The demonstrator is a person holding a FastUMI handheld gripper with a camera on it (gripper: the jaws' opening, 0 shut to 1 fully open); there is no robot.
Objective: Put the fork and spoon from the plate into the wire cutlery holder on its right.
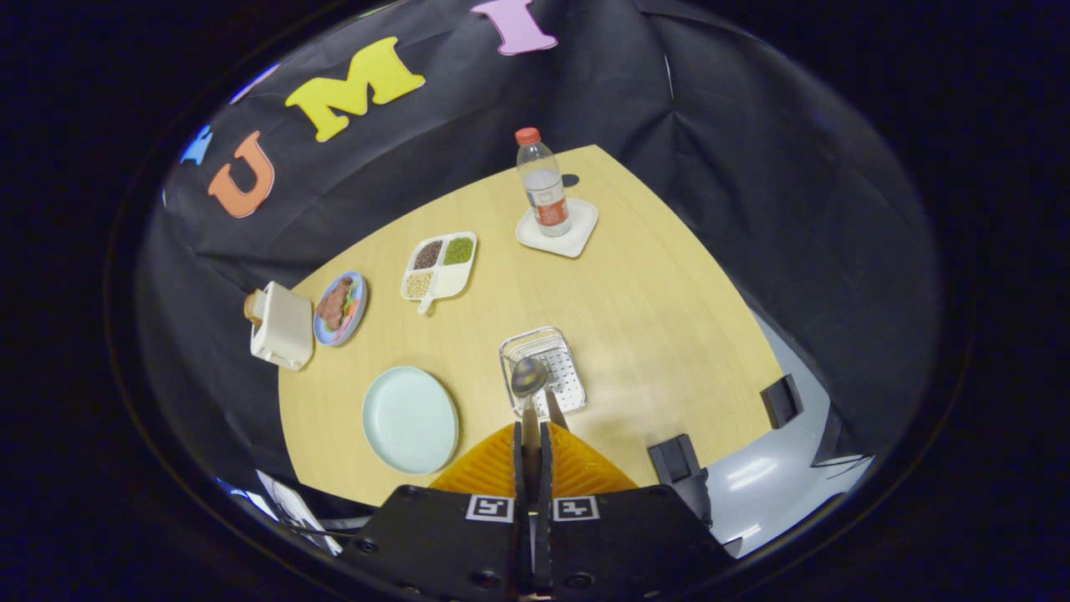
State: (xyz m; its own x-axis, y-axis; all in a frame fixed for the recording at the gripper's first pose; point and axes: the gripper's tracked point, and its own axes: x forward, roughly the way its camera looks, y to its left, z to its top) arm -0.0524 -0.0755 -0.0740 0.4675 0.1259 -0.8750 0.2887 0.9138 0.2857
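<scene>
Holding the spoon (pixel 528 378) pinched between pressed-together gripper (pixel 532 431) fingers above the wire holder (pixel 568 386); best lowered bowl-up, released inside. Plate (pixel 410 420) bare; fork unseen.

The one camera rides on the gripper (pixel 532 431) and looks forward along its closed fingers, from high above the near edge of the table (pixel 660 318). It faces steeply down and across the tabletop toward the booth's cloth wall (pixel 736 150) behind, taking in the whole table from fairly far off.
</scene>
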